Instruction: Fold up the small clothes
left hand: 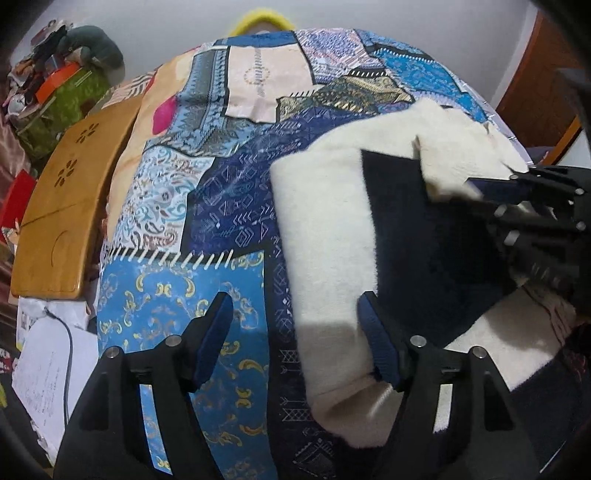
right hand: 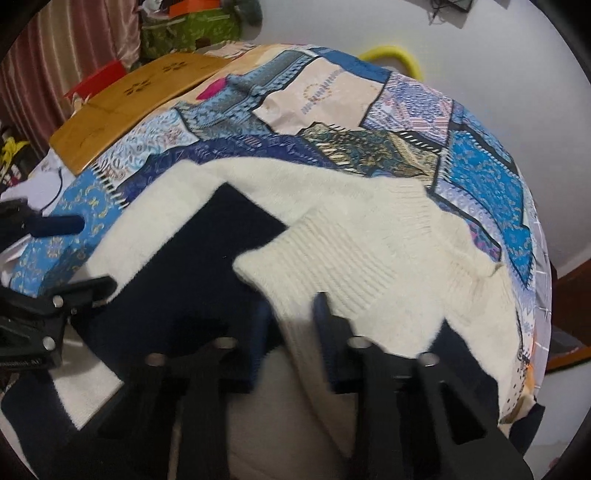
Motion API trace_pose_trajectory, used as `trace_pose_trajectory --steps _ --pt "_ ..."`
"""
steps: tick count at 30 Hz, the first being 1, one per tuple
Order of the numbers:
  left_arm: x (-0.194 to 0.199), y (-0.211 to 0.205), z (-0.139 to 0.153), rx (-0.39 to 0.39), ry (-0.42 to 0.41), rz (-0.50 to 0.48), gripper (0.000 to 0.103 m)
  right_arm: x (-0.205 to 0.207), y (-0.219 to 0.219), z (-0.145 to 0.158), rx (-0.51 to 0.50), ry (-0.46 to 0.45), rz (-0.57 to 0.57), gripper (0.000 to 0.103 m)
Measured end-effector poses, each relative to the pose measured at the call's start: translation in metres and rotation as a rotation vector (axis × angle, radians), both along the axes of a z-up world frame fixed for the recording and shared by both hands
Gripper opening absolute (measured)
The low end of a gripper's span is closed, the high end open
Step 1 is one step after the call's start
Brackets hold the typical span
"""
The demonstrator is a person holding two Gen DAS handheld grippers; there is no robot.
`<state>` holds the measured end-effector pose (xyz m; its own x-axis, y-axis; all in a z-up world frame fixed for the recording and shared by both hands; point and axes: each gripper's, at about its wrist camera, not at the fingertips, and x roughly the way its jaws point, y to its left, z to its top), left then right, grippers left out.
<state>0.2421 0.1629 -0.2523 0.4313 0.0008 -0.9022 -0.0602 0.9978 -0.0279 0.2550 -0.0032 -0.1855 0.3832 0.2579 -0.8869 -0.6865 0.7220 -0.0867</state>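
Note:
A cream knit sweater (left hand: 325, 221) with a navy panel (left hand: 424, 229) lies on a blue patchwork quilt (left hand: 229, 192). My left gripper (left hand: 297, 328) is open low over the sweater's left edge. One finger is above the quilt, the other rests on the cream knit, and the edge lies loose between them. In the right wrist view the sweater (right hand: 369, 229) spreads across the quilt (right hand: 480, 177), and my right gripper (right hand: 293, 328) is shut on its ribbed cream sleeve (right hand: 332, 266), beside the navy panel (right hand: 192, 266). The right gripper (left hand: 480, 195) also shows at the sweater's far side, and the left gripper (right hand: 94, 254) at the left.
A wooden lap table (left hand: 70, 206) lies along the quilt's left side. Papers with a cable (left hand: 48, 365) sit below it. A green bag (left hand: 66, 96) and clutter stand at the far left, a yellow loop (left hand: 258, 18) behind the bed, and brown wood furniture (left hand: 535, 85) at the right.

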Motion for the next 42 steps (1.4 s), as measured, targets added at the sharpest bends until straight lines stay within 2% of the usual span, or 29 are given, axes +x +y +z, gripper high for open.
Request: trace_pose_trajectory --steps 1,6,15,20,26,34,42 --pt "-0.001 0.000 0.000 -0.004 0.001 0.006 0.072 0.000 -0.002 0.002 0.006 -0.003 -0.003 0.009" --pt "-0.005 -0.003 0.000 0.001 0.007 0.013 0.072 -0.001 -0.014 0.017 0.067 -0.026 -0.023 0.007" --pt "-0.009 -0.012 0.008 0.041 0.032 0.008 0.072 -0.001 -0.060 0.076 0.202 -0.122 -0.093 0.007" --pt "-0.011 -0.023 0.021 0.067 0.021 -0.002 0.072 0.004 -0.094 0.105 0.274 -0.163 -0.157 0.007" --pt "-0.008 -0.036 0.045 0.077 -0.011 -0.002 0.072 0.006 -0.138 0.123 0.328 -0.202 -0.234 0.007" --pt "0.001 -0.061 0.058 0.064 -0.008 -0.003 0.074 0.011 -0.201 0.128 0.363 -0.212 -0.334 0.006" --pt "0.009 -0.093 0.060 0.107 0.005 -0.046 0.074 0.002 -0.245 0.086 0.360 -0.109 -0.388 0.007"
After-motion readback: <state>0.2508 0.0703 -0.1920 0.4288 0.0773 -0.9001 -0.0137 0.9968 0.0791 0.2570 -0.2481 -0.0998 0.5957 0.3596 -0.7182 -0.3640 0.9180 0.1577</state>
